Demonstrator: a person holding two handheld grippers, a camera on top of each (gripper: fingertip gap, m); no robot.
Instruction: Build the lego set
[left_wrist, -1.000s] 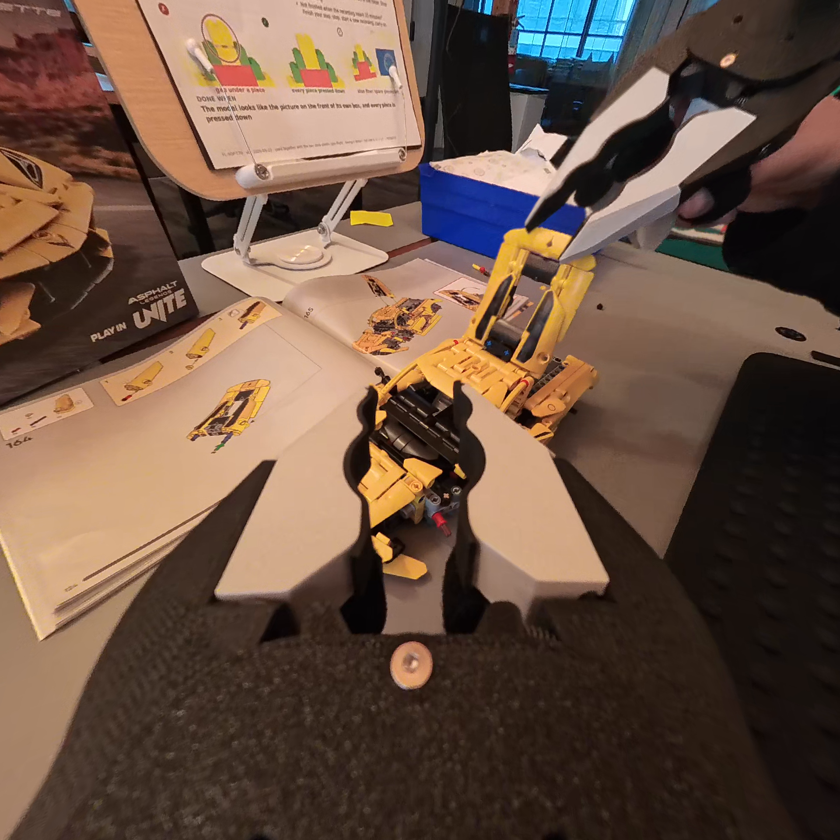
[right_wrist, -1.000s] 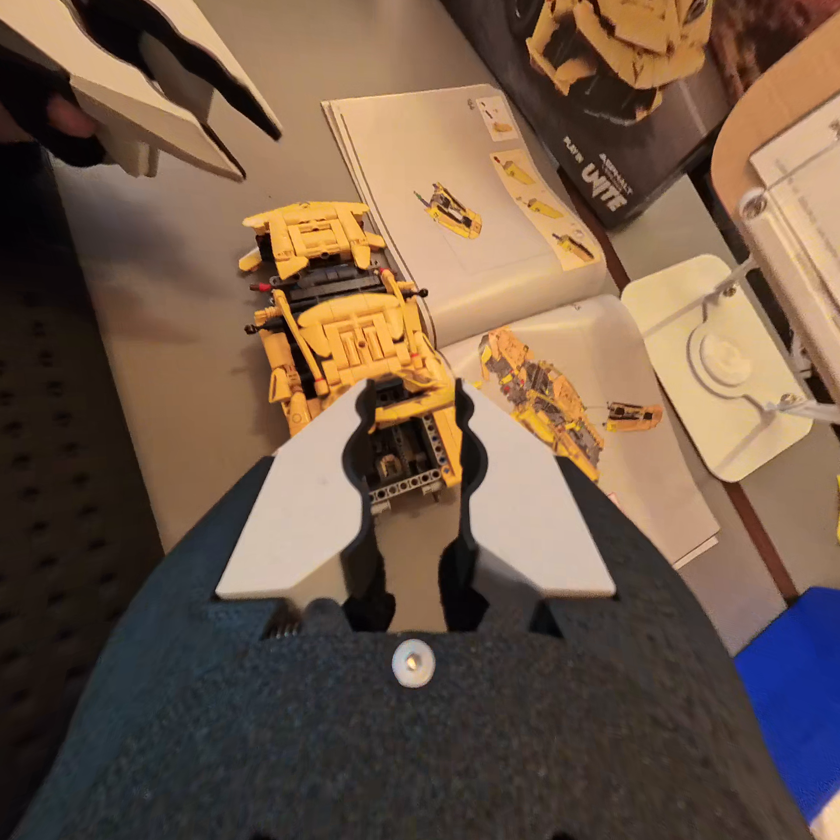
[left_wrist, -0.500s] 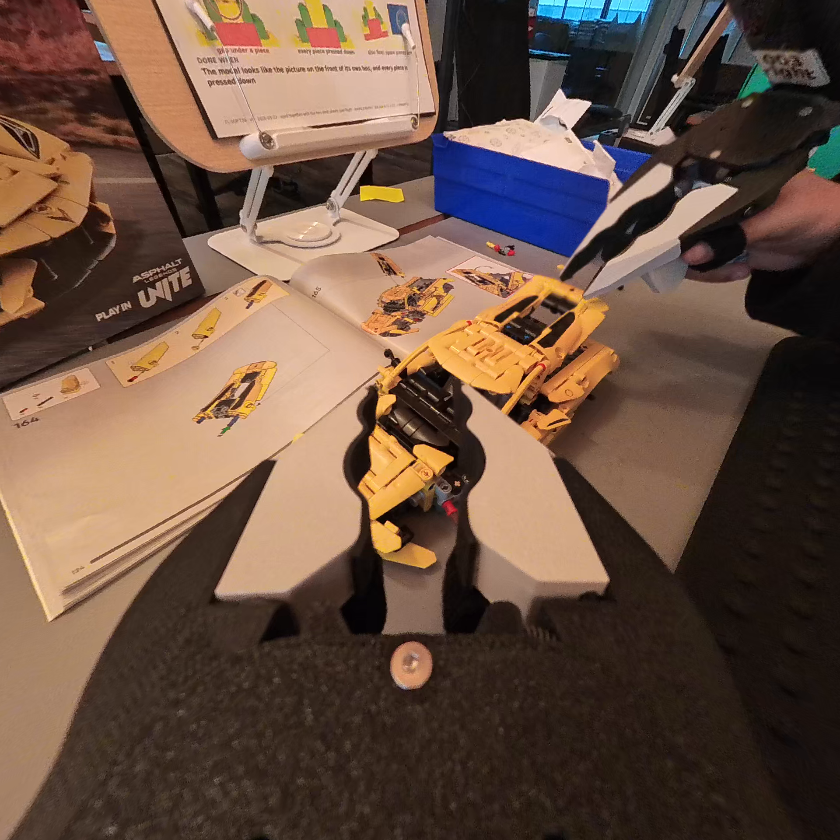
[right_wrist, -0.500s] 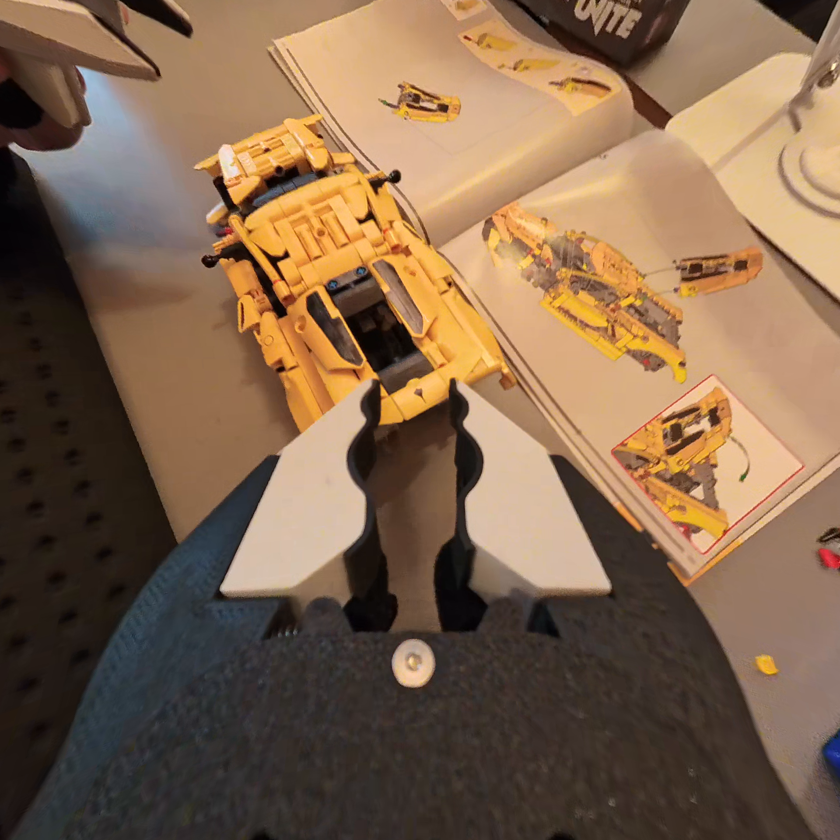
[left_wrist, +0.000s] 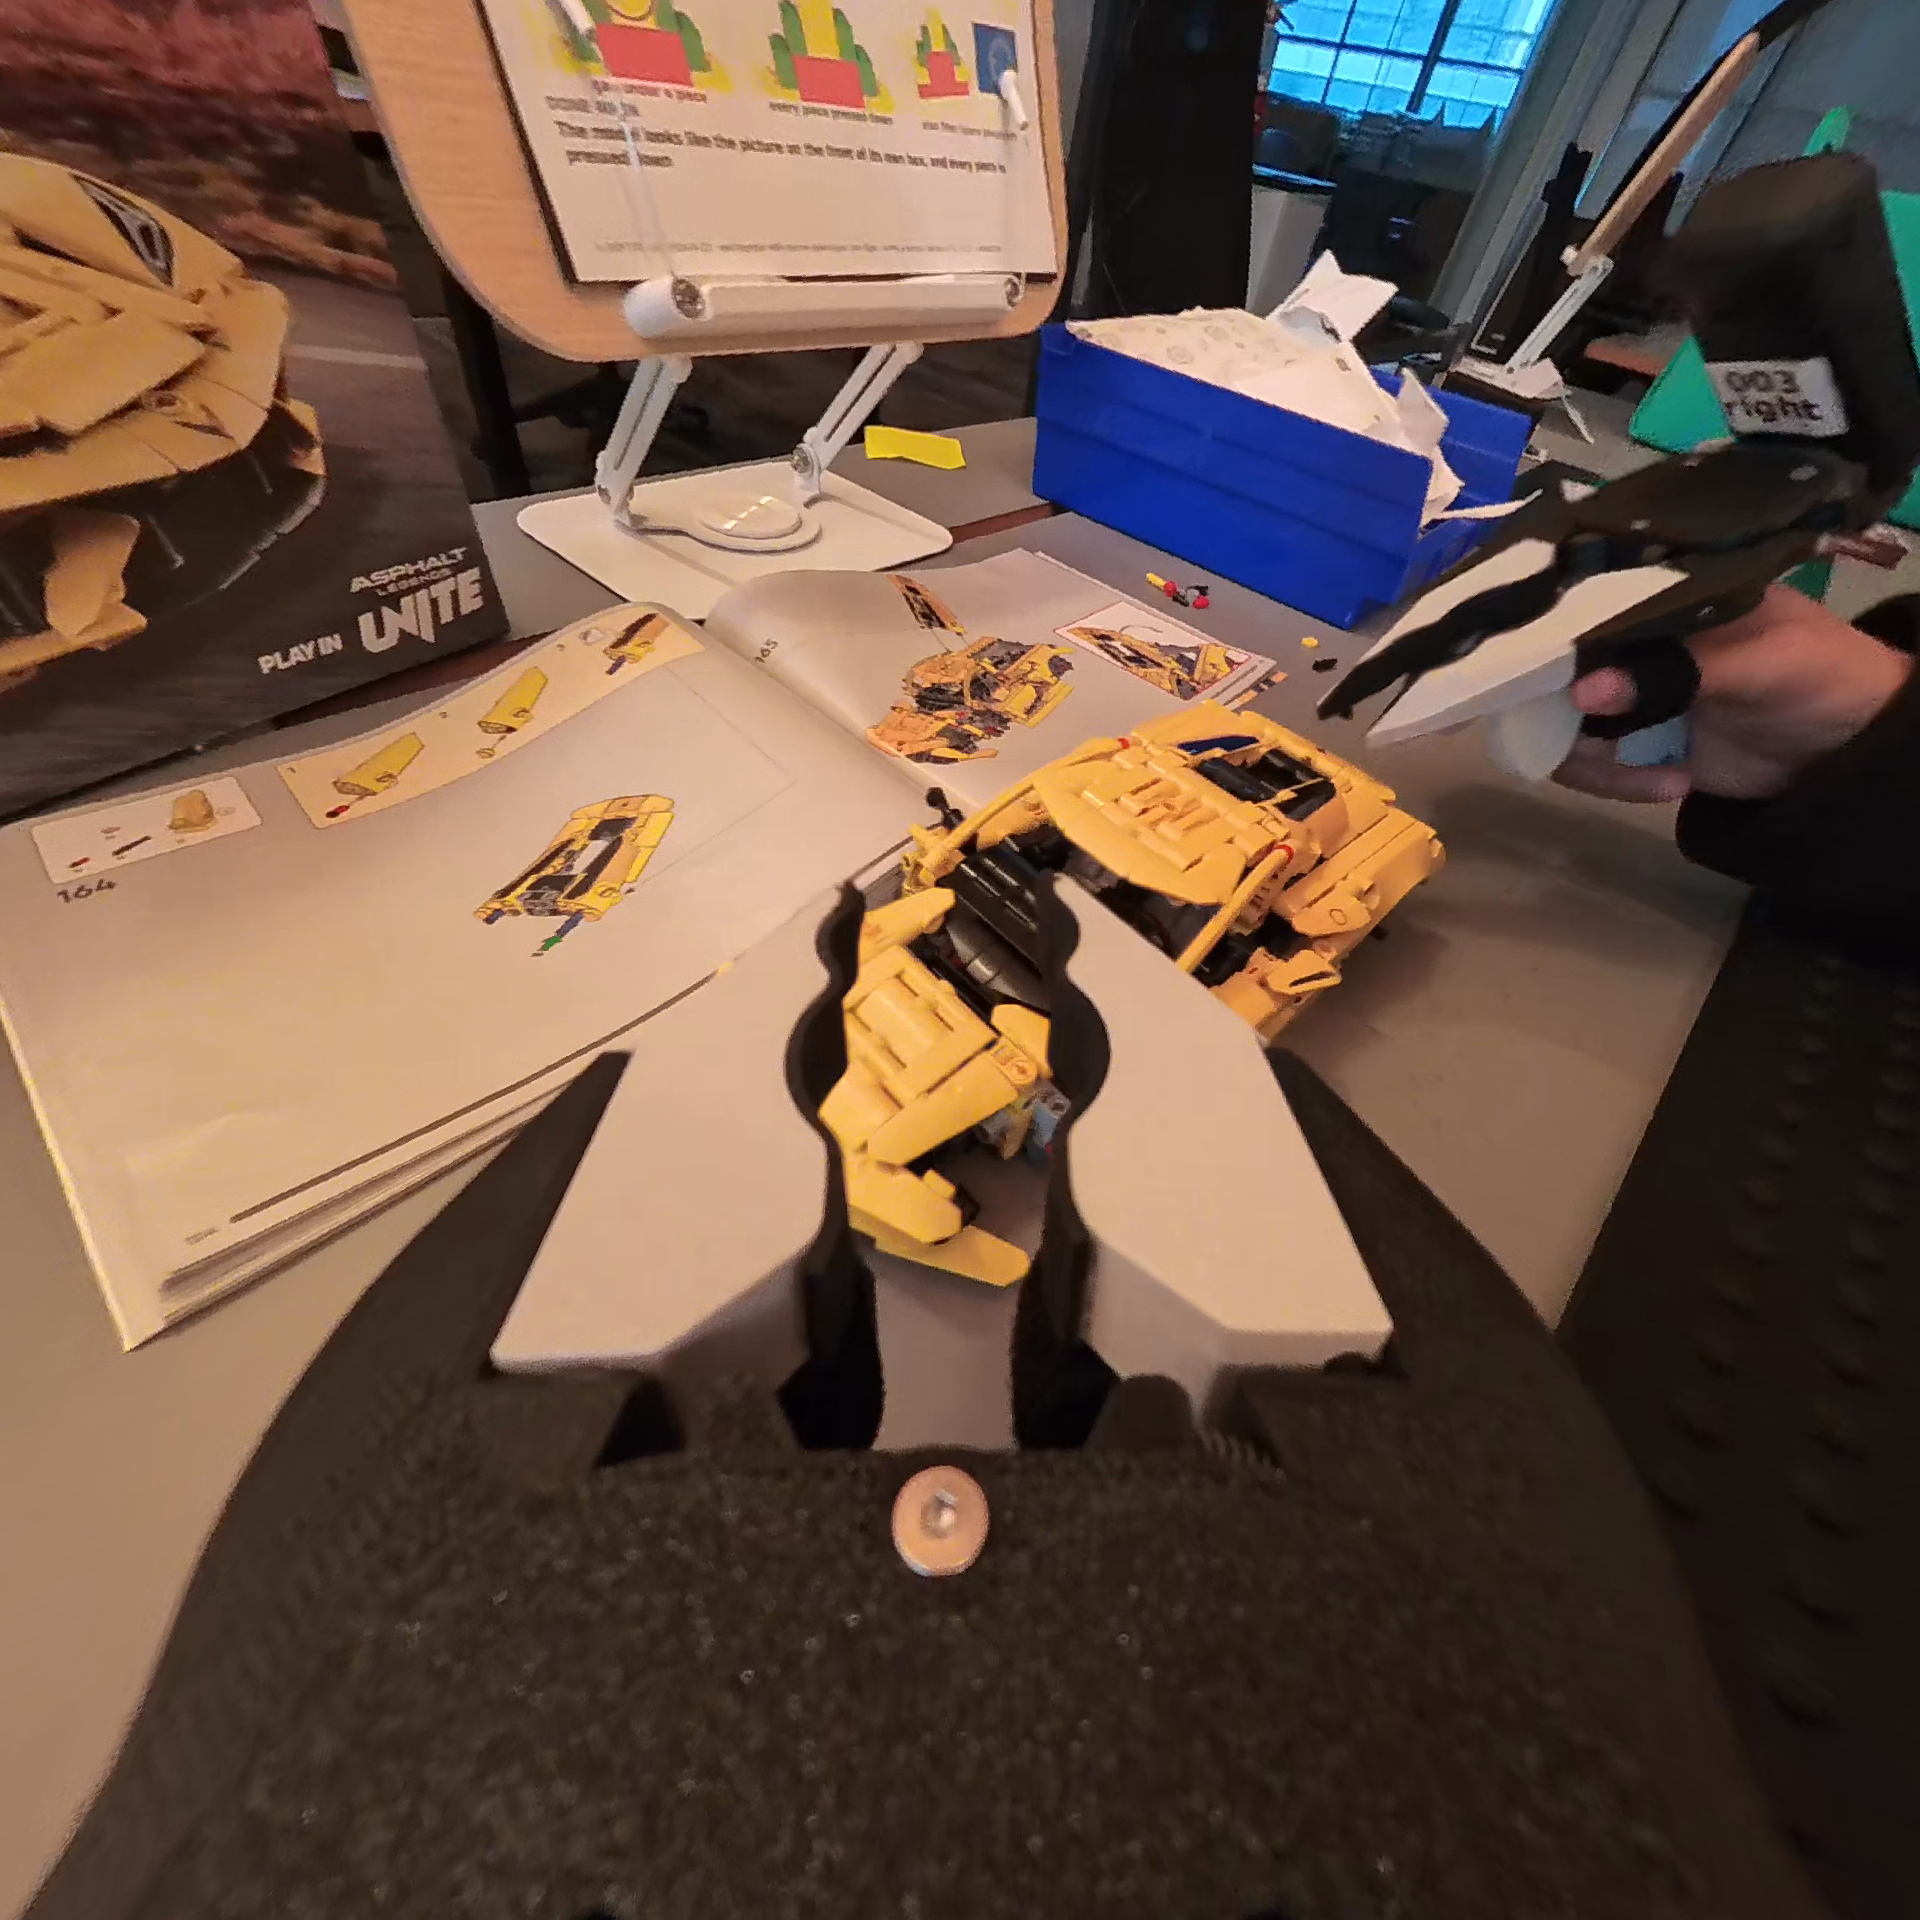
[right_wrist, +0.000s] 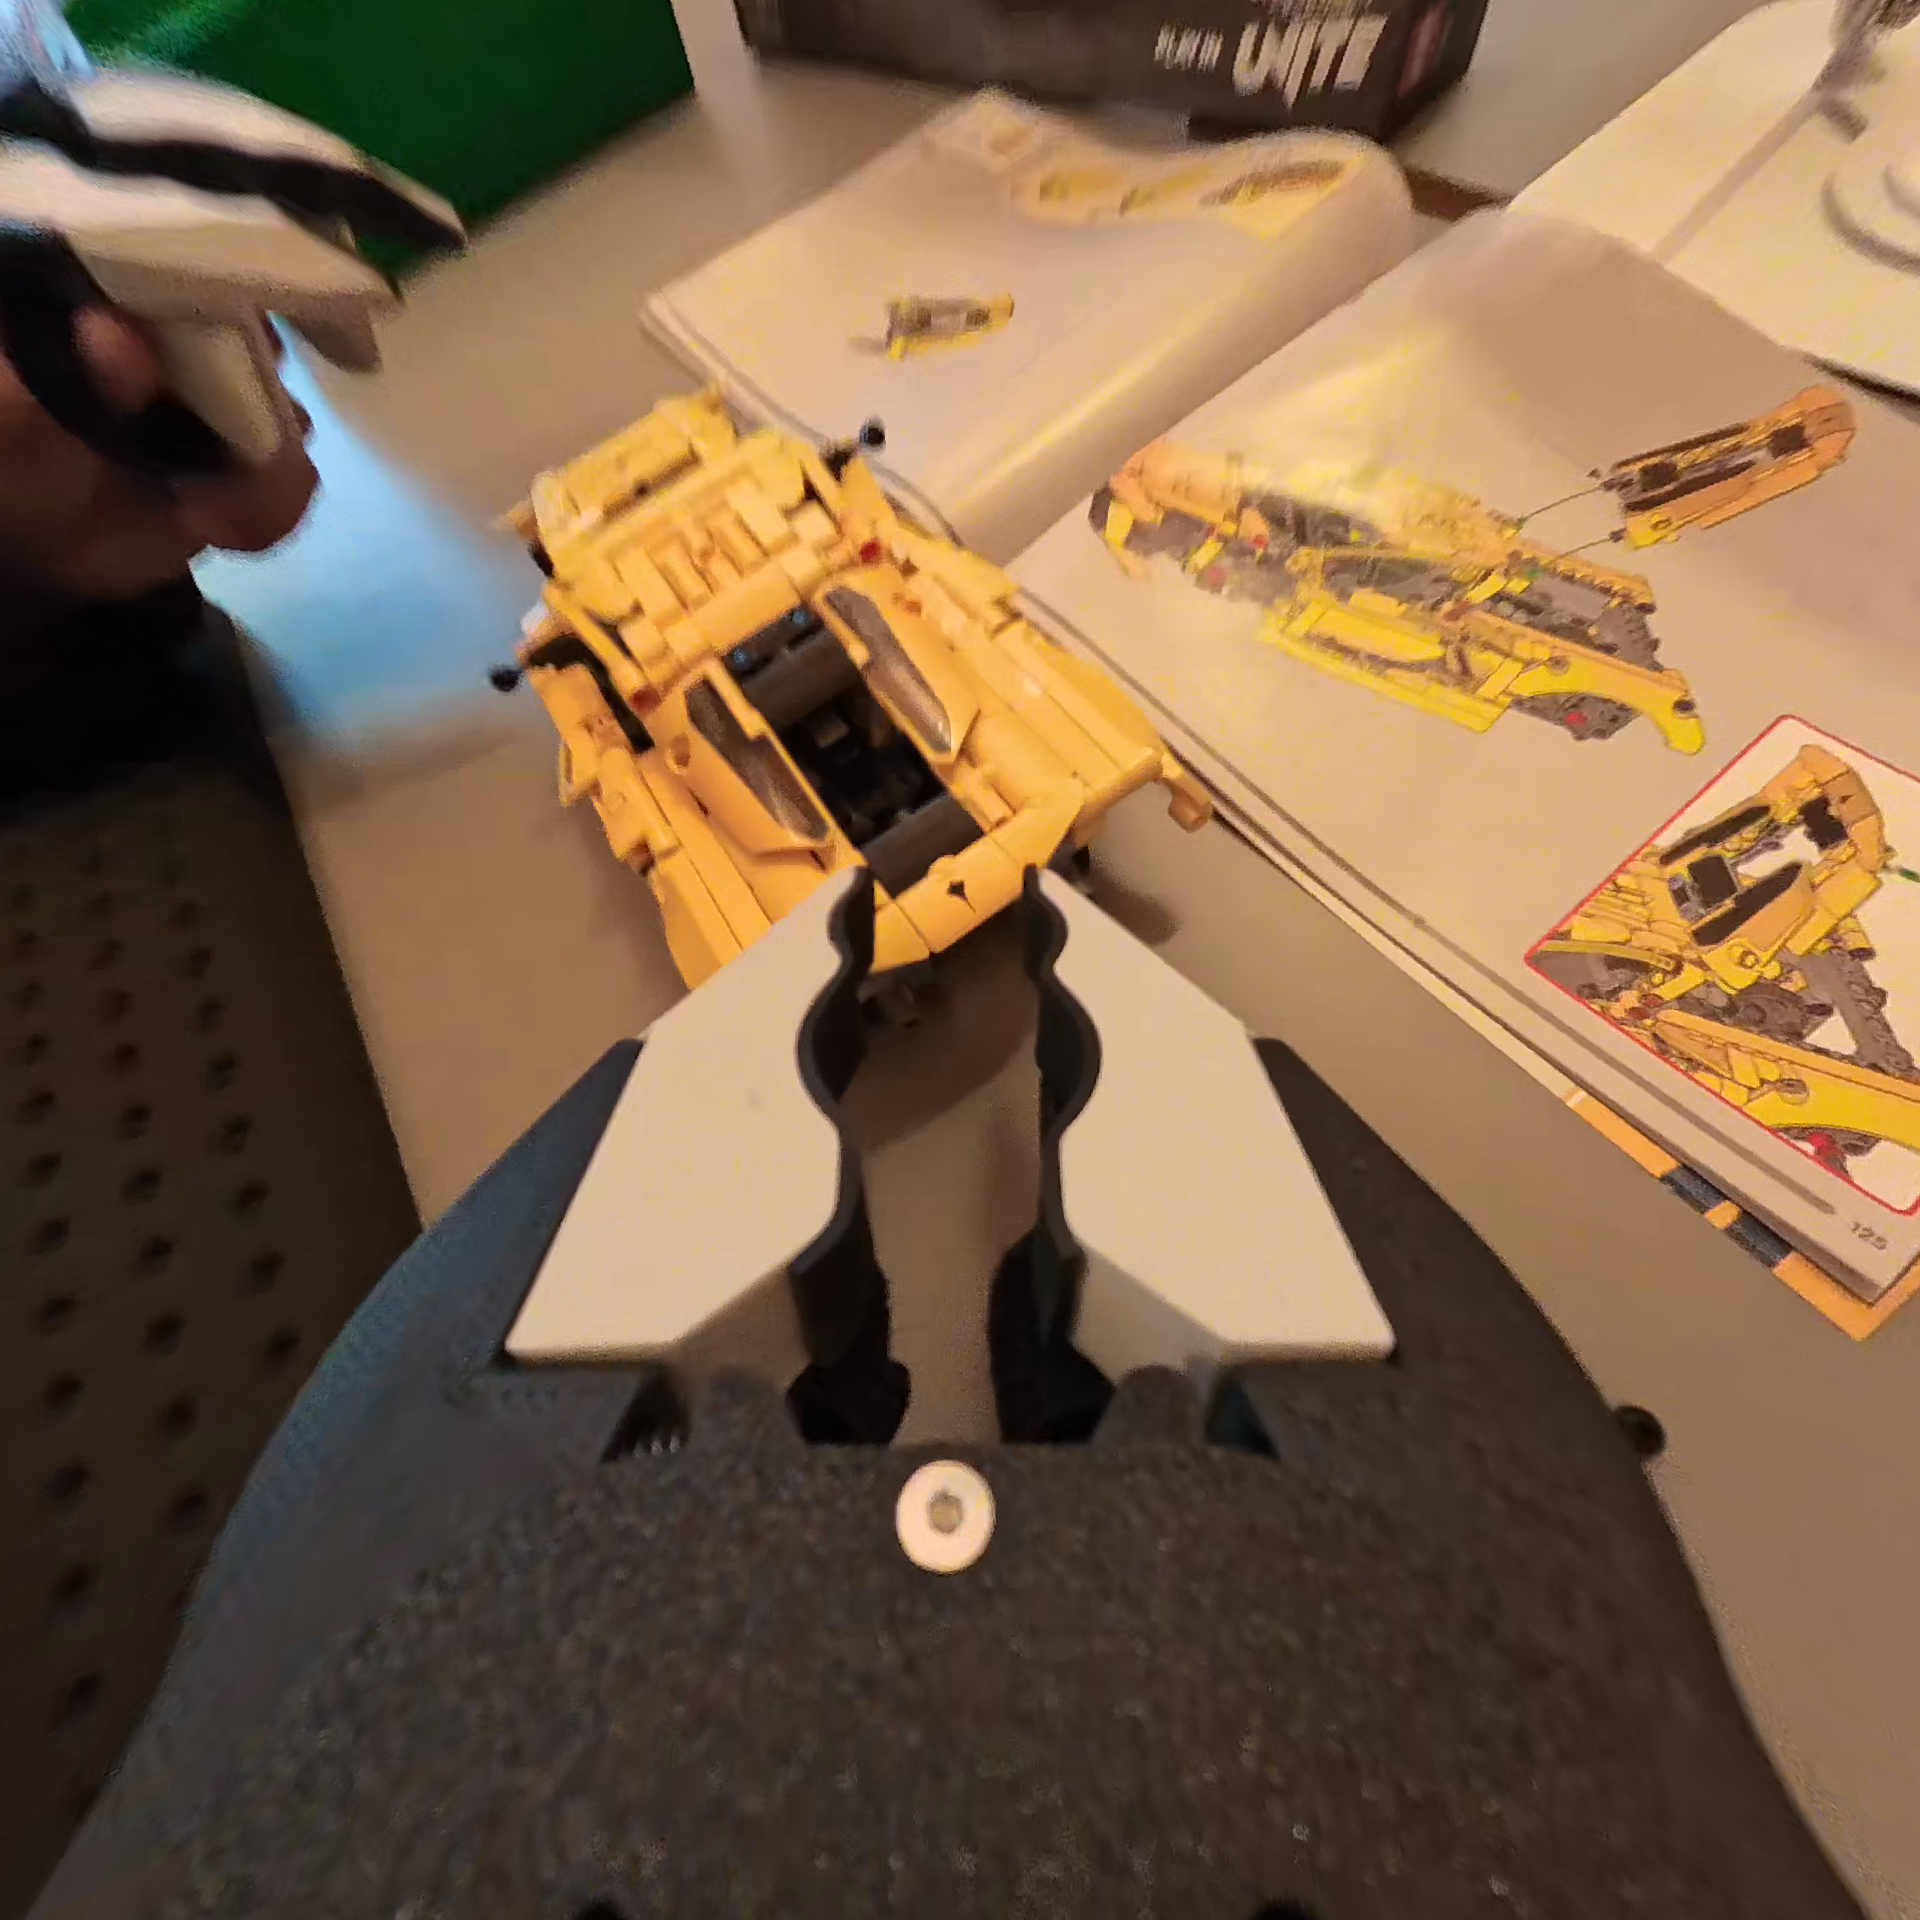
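While my left gripper (left_wrist: 940, 904) hangs low over the table (left_wrist: 1507, 1091), its jaws stand apart with nothing clamped; through the gap I see one end of the yellow lego car (left_wrist: 1132, 883), though I cannot tell whether the tips touch it. Left of those jaws lies the open instruction booklet (left_wrist: 416, 935), with the set's dark box (left_wrist: 208, 416) standing beyond it and a white-footed document stand (left_wrist: 748, 520) farther back. The car sits on the table just beside the booklet's right-hand page. Its long axis runs from between my left jaws away and to the right, so the far end points toward the right gripper (left_wrist: 1351, 701). Beyond that end sits a blue bin (left_wrist: 1226, 468) stuffed with white paper, and a few tiny loose pieces (left_wrist: 1179, 592) lie in front of it. To the right of the jaws a dark perforated mat (left_wrist: 1766, 1247) covers the table edge.

From the right wrist camera, my right gripper (right_wrist: 940, 894) is also spread and empty, raised just short of the car (right_wrist: 821, 675). Here the car's axis runs from the jaw tips away and slightly left, its open dark middle facing up. The left gripper (right_wrist: 416, 234) shows blurred at upper left, a hand (right_wrist: 125, 488) around its grip. The booklet (right_wrist: 1455, 727) lies to the right of the jaws.
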